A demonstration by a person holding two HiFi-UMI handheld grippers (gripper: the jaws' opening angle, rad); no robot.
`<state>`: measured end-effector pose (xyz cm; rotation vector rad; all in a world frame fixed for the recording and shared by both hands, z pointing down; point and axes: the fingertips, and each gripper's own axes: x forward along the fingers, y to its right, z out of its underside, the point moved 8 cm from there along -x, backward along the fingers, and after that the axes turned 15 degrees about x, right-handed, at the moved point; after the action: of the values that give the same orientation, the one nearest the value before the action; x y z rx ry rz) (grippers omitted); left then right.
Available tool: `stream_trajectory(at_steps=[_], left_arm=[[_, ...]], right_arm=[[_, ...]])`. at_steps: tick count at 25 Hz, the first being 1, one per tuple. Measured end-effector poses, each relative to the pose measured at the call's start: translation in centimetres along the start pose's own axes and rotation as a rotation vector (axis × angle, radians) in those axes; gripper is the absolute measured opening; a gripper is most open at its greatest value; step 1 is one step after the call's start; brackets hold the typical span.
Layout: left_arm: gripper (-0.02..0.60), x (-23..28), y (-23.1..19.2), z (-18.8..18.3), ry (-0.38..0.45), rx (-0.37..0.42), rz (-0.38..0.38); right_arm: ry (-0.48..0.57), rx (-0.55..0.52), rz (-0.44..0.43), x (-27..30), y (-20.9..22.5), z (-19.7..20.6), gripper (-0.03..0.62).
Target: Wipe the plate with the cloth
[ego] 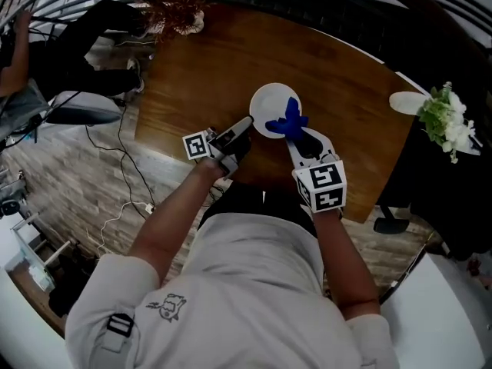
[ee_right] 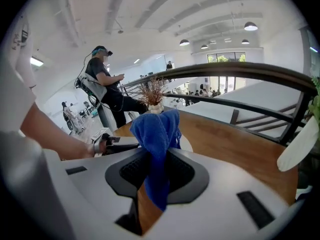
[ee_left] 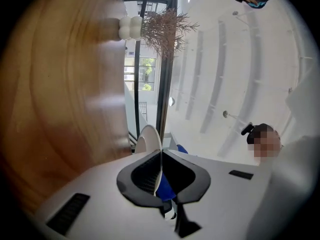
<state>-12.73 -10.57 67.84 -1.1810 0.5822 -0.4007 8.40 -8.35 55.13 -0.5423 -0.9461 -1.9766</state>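
A white plate (ego: 270,108) is over the near part of the wooden table (ego: 354,91). My left gripper (ego: 246,124) comes in from the left and is shut on the plate's near-left rim. In the left gripper view the plate (ee_left: 149,140) shows edge-on, with its rim pinched between the jaws of the left gripper (ee_left: 161,158). My right gripper (ego: 301,137) is shut on a blue cloth (ego: 291,120), which is bunched over the plate's right side. In the right gripper view the cloth (ee_right: 159,129) sticks up out of the right gripper (ee_right: 156,159) and hides most of the plate behind it.
A vase of dried brown stems (ego: 178,8) stands at the table's far left corner. White flowers (ego: 447,118) and a white dish (ego: 406,101) are at the right edge. Cables (ego: 115,156) lie on the floor to the left. A person (ee_right: 106,86) stands beyond the table.
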Motion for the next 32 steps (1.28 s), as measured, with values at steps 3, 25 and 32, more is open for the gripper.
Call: stream_trajectory(at_steps=[3, 25, 32], left_arm=[[0.020, 0.0, -0.9, 0.1, -0.003, -0.008, -0.025], [0.020, -0.5, -5.6, 2.4, -0.044, -0.058, -0.243], [0.068, -0.4, -5.7, 2.5, -0.060, -0.076, -0.268]], right_arm=[[-0.015, 0.022, 0.000, 1.5, 0.6, 0.9, 0.091], [-0.123, 0.040, -0.006, 5.2, 1.9, 4.8, 0.091], [-0.132, 0.042, -0.011, 5.3, 1.8, 5.0, 0.091]])
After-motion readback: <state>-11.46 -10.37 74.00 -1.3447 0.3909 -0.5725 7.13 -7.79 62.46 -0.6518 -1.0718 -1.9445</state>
